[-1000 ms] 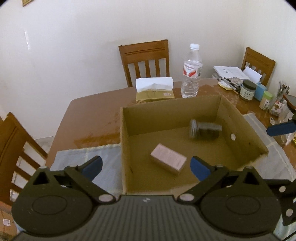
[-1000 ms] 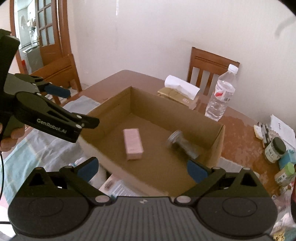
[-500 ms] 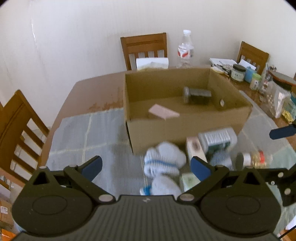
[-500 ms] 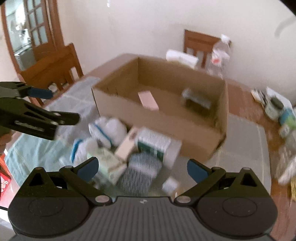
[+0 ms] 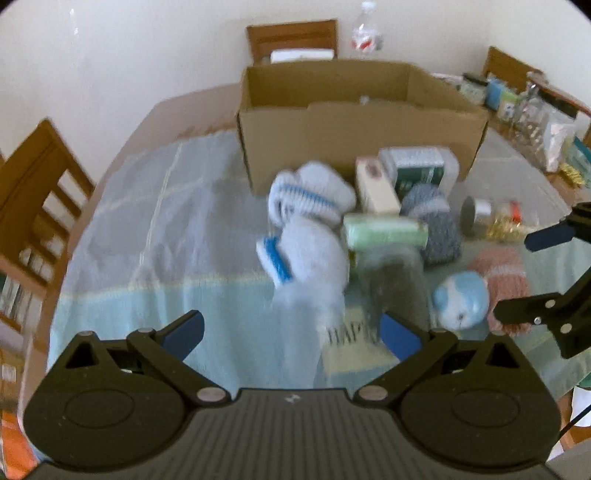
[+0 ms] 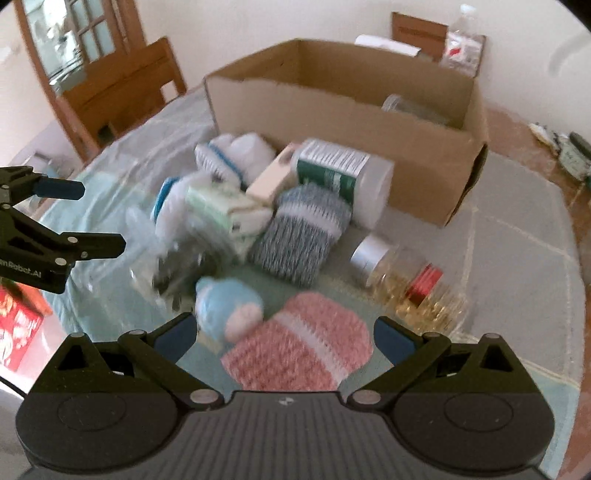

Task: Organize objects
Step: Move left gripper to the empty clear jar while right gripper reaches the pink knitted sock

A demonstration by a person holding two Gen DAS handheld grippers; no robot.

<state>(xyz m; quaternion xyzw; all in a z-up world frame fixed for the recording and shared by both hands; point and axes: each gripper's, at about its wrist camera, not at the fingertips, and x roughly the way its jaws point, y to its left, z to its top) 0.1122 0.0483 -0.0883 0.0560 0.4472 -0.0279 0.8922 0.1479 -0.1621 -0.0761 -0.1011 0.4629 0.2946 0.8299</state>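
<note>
An open cardboard box [image 5: 362,129] [image 6: 332,110] stands on the cloth-covered table. In front of it lies a pile: white socks with blue stripes [image 5: 310,206] [image 6: 229,155], a grey knitted sock [image 5: 432,221] [image 6: 299,229], a green packet [image 5: 384,230] [image 6: 221,206], a white bottle with a green label [image 5: 417,170] [image 6: 343,173], a pink knitted piece [image 6: 299,350] [image 5: 498,273], a light blue soft toy [image 6: 229,306] [image 5: 461,299] and a glass jar [image 6: 399,269] [image 5: 487,221]. My left gripper [image 5: 291,332] is open above the pile's near edge. My right gripper [image 6: 284,332] is open over the pink piece, holding nothing.
Wooden chairs [image 5: 37,192] [image 6: 122,85] stand at the left and behind the table. A water bottle [image 5: 365,33] and a tissue box [image 5: 299,55] sit behind the cardboard box. Jars and bags [image 5: 532,107] crowd the right side. A red box [image 6: 18,328] lies at the left.
Both grippers have pulled back from above the cardboard box and lowered toward the pile in front of it. The pile now fills the views; the box interior is mostly hidden.
</note>
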